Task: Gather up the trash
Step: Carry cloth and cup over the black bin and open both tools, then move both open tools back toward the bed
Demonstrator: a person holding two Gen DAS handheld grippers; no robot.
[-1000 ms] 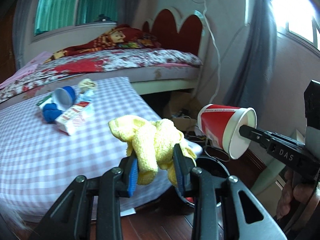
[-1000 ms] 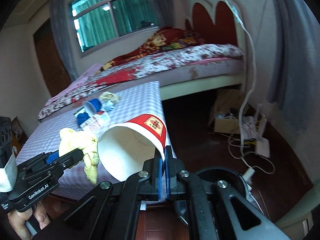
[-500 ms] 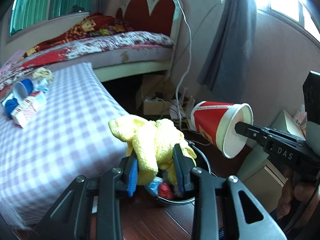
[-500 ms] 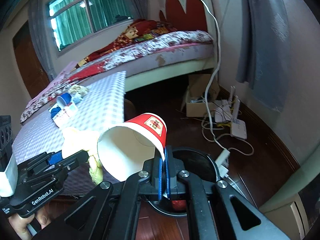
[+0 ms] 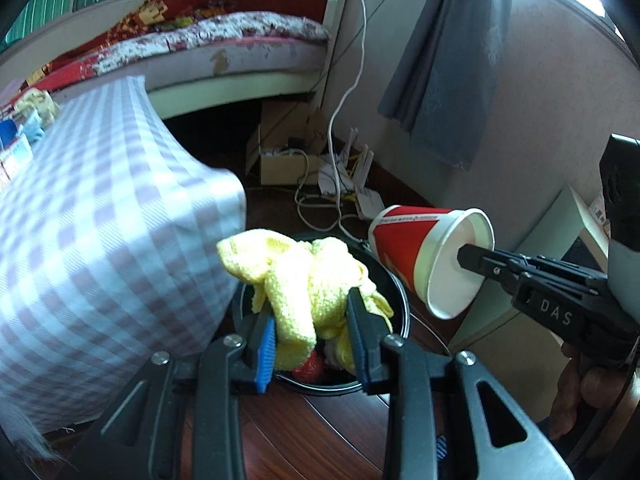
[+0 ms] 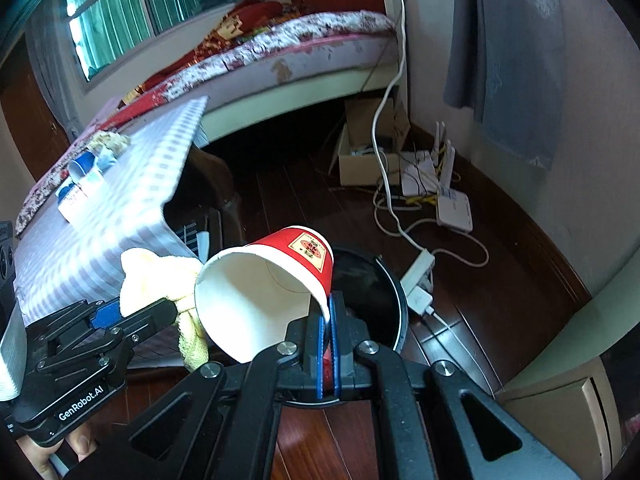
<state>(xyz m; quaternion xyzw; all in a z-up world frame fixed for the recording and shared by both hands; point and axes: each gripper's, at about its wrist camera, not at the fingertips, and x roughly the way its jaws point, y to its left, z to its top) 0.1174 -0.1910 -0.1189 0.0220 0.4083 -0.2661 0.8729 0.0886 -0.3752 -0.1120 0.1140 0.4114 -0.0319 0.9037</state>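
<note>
Two pieces of trash hang over the black bin: the left gripper clamps a yellow cloth, the right gripper pinches a red paper cup by its rim. Neither is dropped yet. More litter waits on the checked table beyond.

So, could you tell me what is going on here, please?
A person is collecting trash with a gripper in each hand. The left gripper is clamped on a yellow cloth, and the right gripper pinches the rim of a red paper cup. Both are held over a black bin on the floor beside the checked table; the bin already has some trash in it. Neither item is released yet. More bits remain on the table.
</note>
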